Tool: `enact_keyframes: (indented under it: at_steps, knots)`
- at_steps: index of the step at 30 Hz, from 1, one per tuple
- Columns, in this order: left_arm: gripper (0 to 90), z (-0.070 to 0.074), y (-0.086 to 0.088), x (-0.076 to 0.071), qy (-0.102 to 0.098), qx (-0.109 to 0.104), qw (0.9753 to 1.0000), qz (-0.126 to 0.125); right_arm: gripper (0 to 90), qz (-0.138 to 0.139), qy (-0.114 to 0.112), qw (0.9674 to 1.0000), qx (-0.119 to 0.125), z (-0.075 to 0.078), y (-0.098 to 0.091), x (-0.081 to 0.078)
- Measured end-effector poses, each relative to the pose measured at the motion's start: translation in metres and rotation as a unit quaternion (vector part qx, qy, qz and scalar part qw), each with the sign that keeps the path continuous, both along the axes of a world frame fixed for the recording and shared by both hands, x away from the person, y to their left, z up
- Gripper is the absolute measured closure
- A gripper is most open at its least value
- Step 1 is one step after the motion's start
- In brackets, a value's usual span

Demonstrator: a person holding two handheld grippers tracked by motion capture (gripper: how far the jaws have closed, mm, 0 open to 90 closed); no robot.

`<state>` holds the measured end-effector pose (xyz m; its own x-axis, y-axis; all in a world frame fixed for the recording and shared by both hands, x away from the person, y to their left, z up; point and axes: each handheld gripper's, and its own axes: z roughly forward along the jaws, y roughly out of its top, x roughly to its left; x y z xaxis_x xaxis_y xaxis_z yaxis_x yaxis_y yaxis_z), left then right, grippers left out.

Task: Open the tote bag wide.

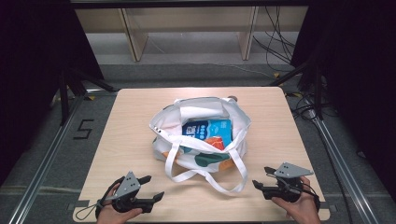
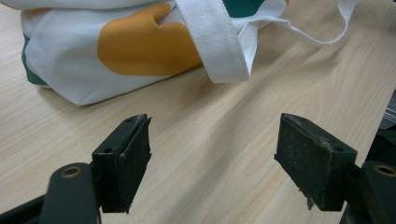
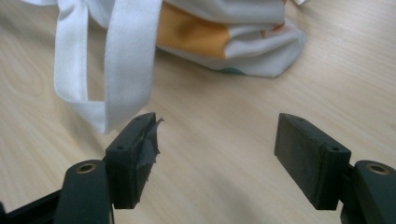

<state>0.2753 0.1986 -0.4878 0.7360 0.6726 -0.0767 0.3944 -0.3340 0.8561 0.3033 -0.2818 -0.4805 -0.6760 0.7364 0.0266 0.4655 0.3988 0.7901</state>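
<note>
A white tote bag point(image 1: 201, 135) with orange and green patches sits open at the centre of the frame in the high view, on a pale wooden table point(image 1: 130, 140). Inside it lies a blue packet point(image 1: 208, 130), face up. Two white straps point(image 1: 205, 175) spill from the bag's near side toward the lower edge of the frame.

At lower left, the left gripper point(image 1: 152, 186) is held low over the table's near edge, its jaws spread wide with nothing between them; in the left gripper view point(image 2: 212, 154) bare wood shows between the pads, with the bag and a strap at the upper left, apart from them.

At lower right, the right gripper point(image 1: 262, 177) also stands wide and empty. In the right gripper view point(image 3: 215, 149), a strap loop hangs at upper left, just beside the left jaw's tip; whether it touches cannot be told.
</note>
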Motion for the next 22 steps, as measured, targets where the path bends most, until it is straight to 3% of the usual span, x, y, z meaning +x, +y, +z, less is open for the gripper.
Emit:
enact_keyframes:
  at_steps: [1,3,7,9,10,15,17,19,20,22]
  knots:
    - [24.5,0.0000,0.0008,-0.0002,0.001,0.008,1.0000,-0.001,30.8,0.015,0.000,0.9999,0.000,-0.0022,-0.0008,0.0007]
    - [23.0,-0.0014,0.0006,-0.0002,0.001,0.010,0.9999,0.002,30.4,0.007,0.005,1.0000,-0.001,-0.0038,-0.0005,-0.0039]
    - [22.5,-0.0022,0.0015,0.0007,0.007,0.008,0.9999,0.010,29.9,0.017,0.004,0.9998,-0.013,-0.0086,-0.0007,-0.0052]
    - [22.3,-0.0016,0.0036,0.0021,0.002,0.028,0.9996,0.008,29.8,0.014,0.007,0.9998,-0.014,-0.0083,-0.0002,-0.0055]
    - [22.3,-0.0032,0.0016,0.0011,0.013,0.008,0.9998,0.013,29.8,0.012,0.007,0.9998,-0.012,-0.0083,-0.0002,-0.0055]
    - [22.3,-0.0031,0.0028,0.0028,0.005,0.018,0.9998,0.005,29.6,0.015,0.000,0.9997,-0.020,-0.0088,-0.0013,-0.0038]
    - [22.3,-0.0047,0.0010,0.0023,0.013,0.002,0.9998,0.016,29.6,0.012,0.003,0.9997,-0.019,-0.0087,-0.0012,-0.0042]
    - [22.2,-0.0040,0.0036,0.0039,0.004,0.021,0.9997,0.010,29.4,0.008,0.004,0.9998,-0.020,-0.0087,-0.0013,-0.0045]
    - [22.1,-0.0052,0.0026,0.0033,0.015,0.011,0.9997,0.018,29.3,0.008,0.003,0.9997,-0.021,-0.0089,-0.0014,-0.0042]
    - [21.4,-0.0056,0.0036,0.0046,0.012,0.015,0.9997,0.017,29.0,0.007,0.003,0.9998,-0.019,-0.0088,-0.0015,-0.0041]
